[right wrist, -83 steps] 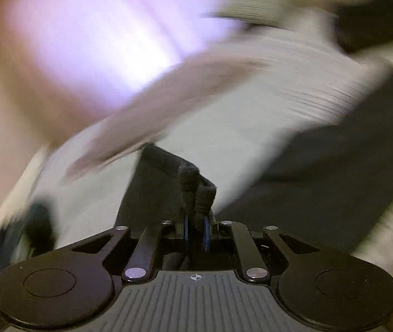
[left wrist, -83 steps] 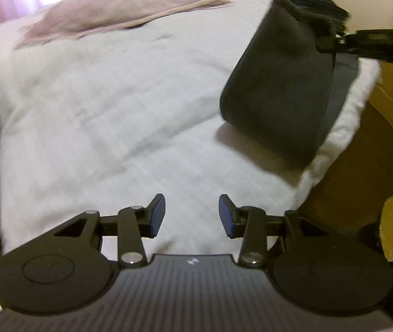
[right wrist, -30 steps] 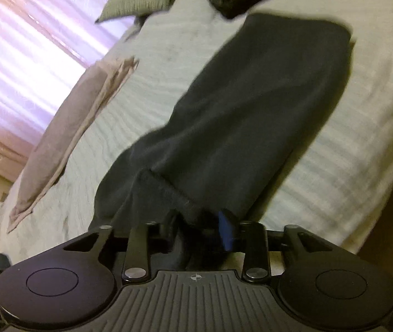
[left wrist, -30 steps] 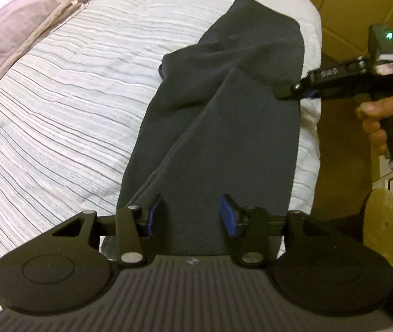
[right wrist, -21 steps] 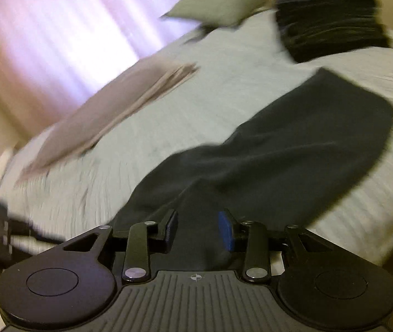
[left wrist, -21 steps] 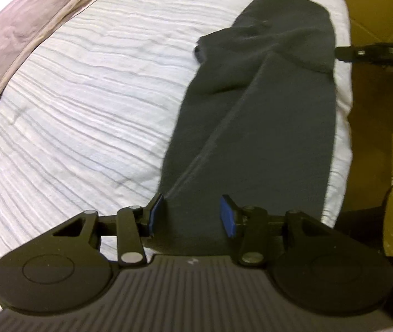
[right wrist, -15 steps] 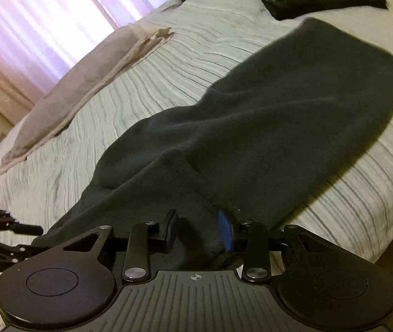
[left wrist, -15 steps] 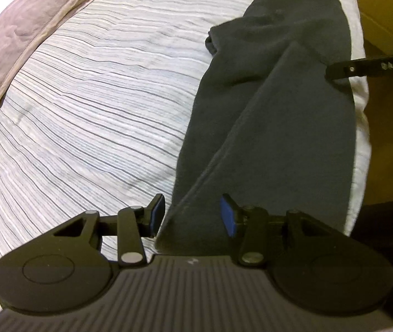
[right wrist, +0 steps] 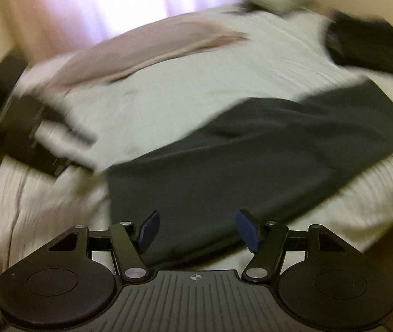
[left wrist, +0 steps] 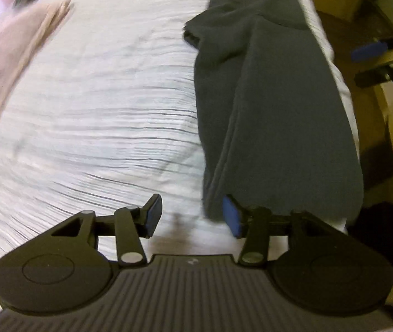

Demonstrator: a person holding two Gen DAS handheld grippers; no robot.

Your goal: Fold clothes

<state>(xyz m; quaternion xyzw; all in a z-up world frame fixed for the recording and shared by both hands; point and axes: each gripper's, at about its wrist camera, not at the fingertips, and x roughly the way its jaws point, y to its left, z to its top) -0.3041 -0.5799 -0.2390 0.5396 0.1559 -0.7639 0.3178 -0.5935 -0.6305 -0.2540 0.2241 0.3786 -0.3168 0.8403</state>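
Both grippers now off dark garment [left wrist: 276, 105] — jaws wider than half second ago; no legible writing; left gripper [left wrist: 189, 215] spread at garment's 6 o'clock end; right gripper [right wrist: 196, 231] spread over long edge; garment flat on striped bedspread [left wrist: 99, 110].

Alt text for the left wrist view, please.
Open, empty left tongs hover over a white striped bedspread beside the near end of long dark grey trousers laid flat along the bed's right edge. A pinkish cloth lies blurred at left.
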